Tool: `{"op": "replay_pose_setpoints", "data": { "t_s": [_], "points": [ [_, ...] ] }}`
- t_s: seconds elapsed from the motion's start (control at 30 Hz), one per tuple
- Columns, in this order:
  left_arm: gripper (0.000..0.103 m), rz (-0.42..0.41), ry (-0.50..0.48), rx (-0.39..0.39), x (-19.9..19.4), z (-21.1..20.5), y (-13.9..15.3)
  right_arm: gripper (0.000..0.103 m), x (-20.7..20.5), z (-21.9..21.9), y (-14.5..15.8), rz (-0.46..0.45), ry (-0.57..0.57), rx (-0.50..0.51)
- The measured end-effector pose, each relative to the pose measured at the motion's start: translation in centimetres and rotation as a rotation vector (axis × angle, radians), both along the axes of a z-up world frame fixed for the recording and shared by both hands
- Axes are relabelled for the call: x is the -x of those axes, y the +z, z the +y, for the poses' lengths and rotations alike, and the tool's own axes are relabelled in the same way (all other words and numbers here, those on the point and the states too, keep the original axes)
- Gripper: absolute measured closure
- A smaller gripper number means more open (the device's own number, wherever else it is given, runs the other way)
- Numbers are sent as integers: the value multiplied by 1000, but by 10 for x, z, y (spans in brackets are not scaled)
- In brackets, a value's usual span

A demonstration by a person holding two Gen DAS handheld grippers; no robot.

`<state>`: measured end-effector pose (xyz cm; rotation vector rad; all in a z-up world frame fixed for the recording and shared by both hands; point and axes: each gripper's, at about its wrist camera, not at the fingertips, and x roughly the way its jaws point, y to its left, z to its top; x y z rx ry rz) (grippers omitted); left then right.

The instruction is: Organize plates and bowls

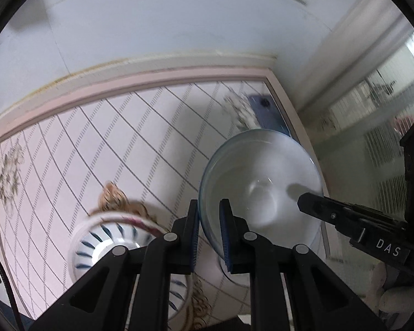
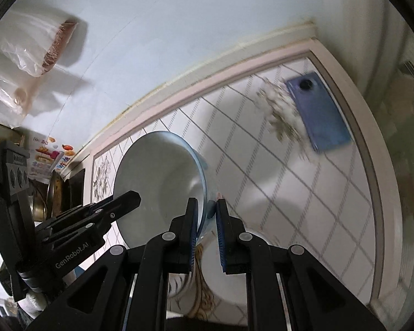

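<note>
A white bowl with a pale blue rim [image 1: 262, 182] is held tilted above the patterned table. My left gripper [image 1: 209, 209] is shut on its near rim. My right gripper [image 2: 207, 209] is shut on the opposite rim of the same bowl [image 2: 157, 182]. Each gripper shows in the other's view: the right one [image 1: 345, 215] at the bowl's right side, the left one [image 2: 102, 215] at the bowl's left side. A white bowl with dark blue stripes [image 1: 107, 242] sits on the table below, left of my left fingers.
A blue phone [image 2: 317, 110] lies near the table's far right corner, also in the left view [image 1: 265, 110]. The table [image 2: 289, 193] has a pink border and grid pattern. Plastic bags [image 2: 22, 63] hang at the wall on the left. A white dish [image 2: 234, 262] lies under my right gripper.
</note>
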<state>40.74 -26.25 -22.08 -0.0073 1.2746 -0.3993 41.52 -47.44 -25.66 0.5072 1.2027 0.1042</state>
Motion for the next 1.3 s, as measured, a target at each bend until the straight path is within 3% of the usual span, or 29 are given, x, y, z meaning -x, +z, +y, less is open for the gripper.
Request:
{"op": "replay_pose_setpoints", "data": {
  "t_s": [0.43,0.8,1.3],
  "points": [
    [91,50,-92,-54,37,-25,-35,88,67,-24,-38,94,-59,-21],
    [91,65,-107,-105,41,-27,-57,89,68,-24,-68,130,-67,-34],
    [91,56,-131,-153,46,-32,-70,88,69,-25,-77,143,-75,0]
  ]
}}
